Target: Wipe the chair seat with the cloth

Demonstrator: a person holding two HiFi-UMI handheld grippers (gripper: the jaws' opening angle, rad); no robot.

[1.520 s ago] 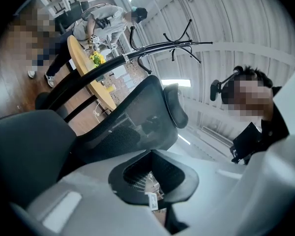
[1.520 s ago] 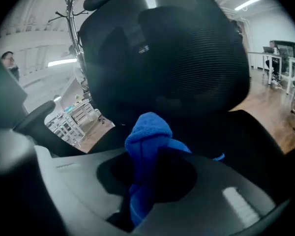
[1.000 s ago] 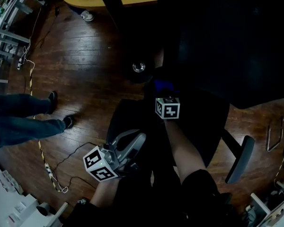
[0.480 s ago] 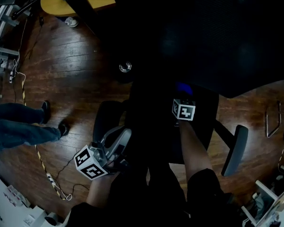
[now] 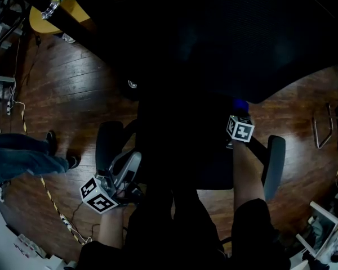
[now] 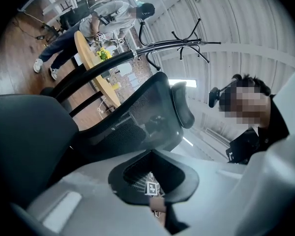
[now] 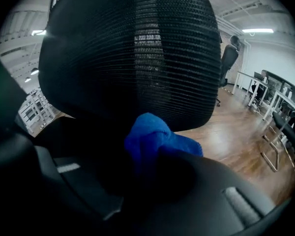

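Down at the right rear of the chair seat (image 5: 197,151), just under the lower edge of the mesh backrest (image 7: 137,48): blue cloth (image 5: 240,104), bunched into a wad and pinched tight between the jaws of the right gripper (image 5: 240,115). Shows in the right gripper view as a blue lump poking out past the jaw tips, mesh close behind. Cannot tell for certain whether pressed onto the upholstery or hanging just above it, dark against dark in every view. Off at the seat's left side, near the left armrest (image 5: 107,145): left gripper (image 5: 132,161), jaws drawn together on nothing, tilted up toward the backrest and headrest (image 6: 179,109), well apart from the cloth and taking no part in the wiping. Reads as a wiping pass in hand, with the cloth at the back right corner. No telling how much of the seat already covered: no streak, no dust to go by on such dark fabric. Fits the far end of a stroke just as well as the start of one running forward. Calls next for a firm clamp, the wad held flat down on the seat, then a steady draw across the fabric in overlapping lanes toward any part left to do, clear of the right armrest (image 5: 275,165) and without snagging on the mesh. Worth sparing the left gripper for steadying the chair in case of swivel.
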